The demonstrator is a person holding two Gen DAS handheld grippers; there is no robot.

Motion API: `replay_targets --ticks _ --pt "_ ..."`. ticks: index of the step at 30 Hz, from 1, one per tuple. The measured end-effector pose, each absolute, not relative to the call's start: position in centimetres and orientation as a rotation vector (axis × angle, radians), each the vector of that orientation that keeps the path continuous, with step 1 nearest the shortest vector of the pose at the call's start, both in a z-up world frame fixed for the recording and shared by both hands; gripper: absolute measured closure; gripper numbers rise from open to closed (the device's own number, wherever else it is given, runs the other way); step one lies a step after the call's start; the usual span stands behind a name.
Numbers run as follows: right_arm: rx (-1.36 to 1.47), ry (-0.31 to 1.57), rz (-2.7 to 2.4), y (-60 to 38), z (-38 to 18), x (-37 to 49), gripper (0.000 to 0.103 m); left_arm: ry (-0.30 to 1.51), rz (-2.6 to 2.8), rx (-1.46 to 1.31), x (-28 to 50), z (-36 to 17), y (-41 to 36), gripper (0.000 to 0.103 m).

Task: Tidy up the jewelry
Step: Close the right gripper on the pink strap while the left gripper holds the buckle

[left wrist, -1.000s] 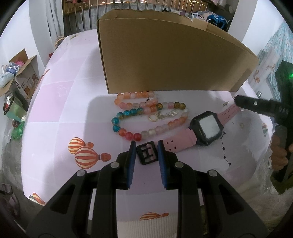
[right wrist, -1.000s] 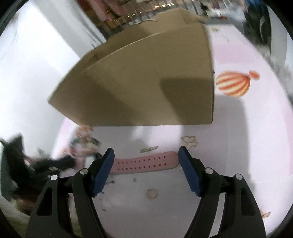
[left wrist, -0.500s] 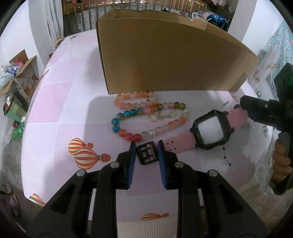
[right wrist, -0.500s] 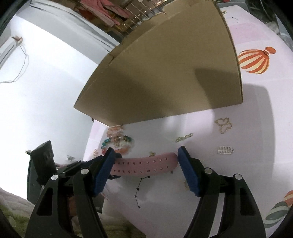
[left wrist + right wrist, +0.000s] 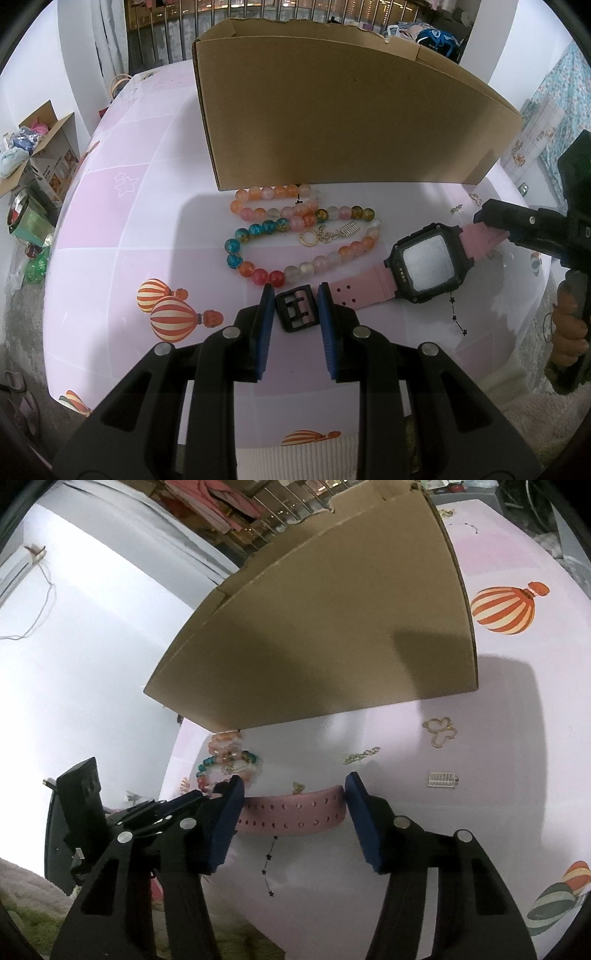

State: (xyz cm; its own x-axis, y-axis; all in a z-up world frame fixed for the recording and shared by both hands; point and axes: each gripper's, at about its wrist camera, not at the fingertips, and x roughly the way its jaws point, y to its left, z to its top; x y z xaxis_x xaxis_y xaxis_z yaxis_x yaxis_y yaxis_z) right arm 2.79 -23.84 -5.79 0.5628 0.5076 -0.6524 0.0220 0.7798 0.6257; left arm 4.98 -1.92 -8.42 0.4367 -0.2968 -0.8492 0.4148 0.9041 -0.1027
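A pink-strapped watch with a black square face (image 5: pixel 424 269) lies in front of a cardboard box (image 5: pixel 343 122). My left gripper (image 5: pixel 294 288) is shut on the watch's black buckle (image 5: pixel 297 312) at the near strap end. The far strap (image 5: pixel 291 812), with its row of holes, lies across the gap of my right gripper (image 5: pixel 293 786). The right jaws are closing, with the strap tip at the right pad and the rest running behind the left finger (image 5: pixel 225 812). A multicoloured bead necklace (image 5: pixel 295 236) is coiled between the watch and the box.
Small pieces lie on the pink balloon-print table (image 5: pixel 122 221): a gold ring with a chain (image 5: pixel 325 234), a butterfly charm (image 5: pixel 439 731), a rectangular charm (image 5: pixel 441 779), a gold chain bit (image 5: pixel 362 755) and a dark star chain (image 5: pixel 267 864). A hand (image 5: pixel 569 325) holds the right gripper's handle.
The right gripper came in over the far strap and its jaws narrowed around it. The watch face swung and tilted. The left gripper kept its hold on the buckle.
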Motion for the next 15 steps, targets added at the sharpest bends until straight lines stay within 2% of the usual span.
replay_targets --ticks 2,9,15 --pt "0.629 0.938 0.308 -23.8 -5.6 2.7 0.055 1.028 -0.445 0.128 5.0 -8.4 -1.9 0.08" --pt "0.586 0.932 0.289 -23.2 -5.1 2.4 0.078 1.012 -0.438 0.145 4.7 -8.1 -2.2 0.081" --pt "0.557 0.916 0.296 -22.6 -4.2 2.2 0.083 0.965 -0.445 0.164 3.9 -7.3 -2.4 0.082"
